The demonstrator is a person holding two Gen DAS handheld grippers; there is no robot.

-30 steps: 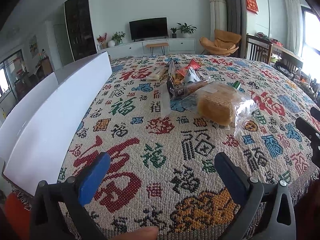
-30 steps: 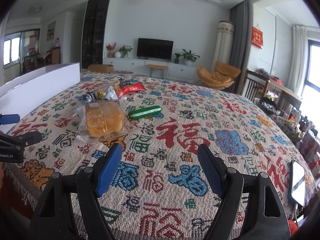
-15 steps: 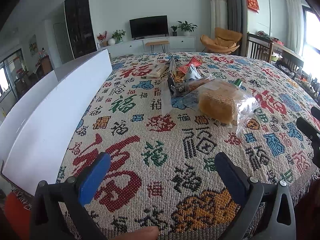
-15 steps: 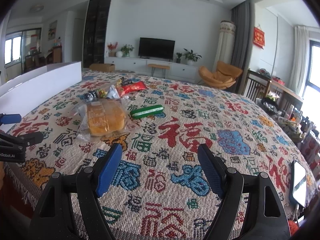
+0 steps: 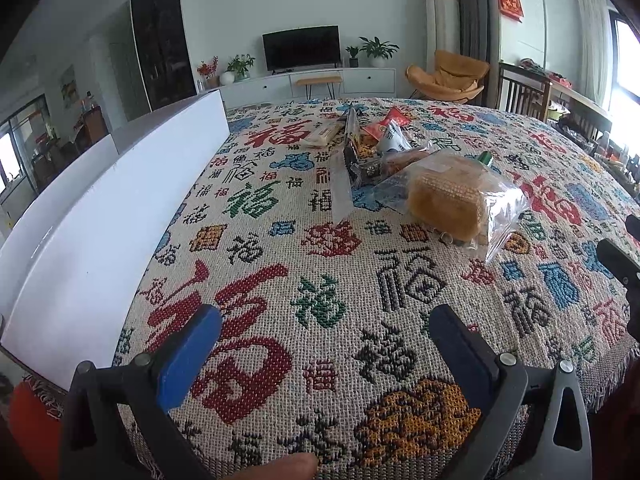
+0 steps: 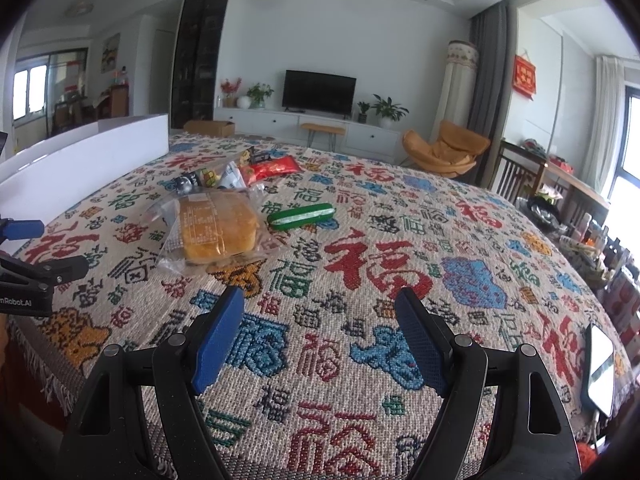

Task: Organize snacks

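Nothing shifted, both tongs, left gripper (image 5: 320,344) and right gripper (image 6: 320,332), released over woven tablecloth (image 6: 360,280), crinkly bagged bread (image 6: 216,228) beyond

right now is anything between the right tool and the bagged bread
Nothing visible stands in the way. The right tool hangs open over bare patterned cloth, and the bagged bread lies ahead and to its left with only cloth between them. The green packet lies off to the bread's right, clear of that path.
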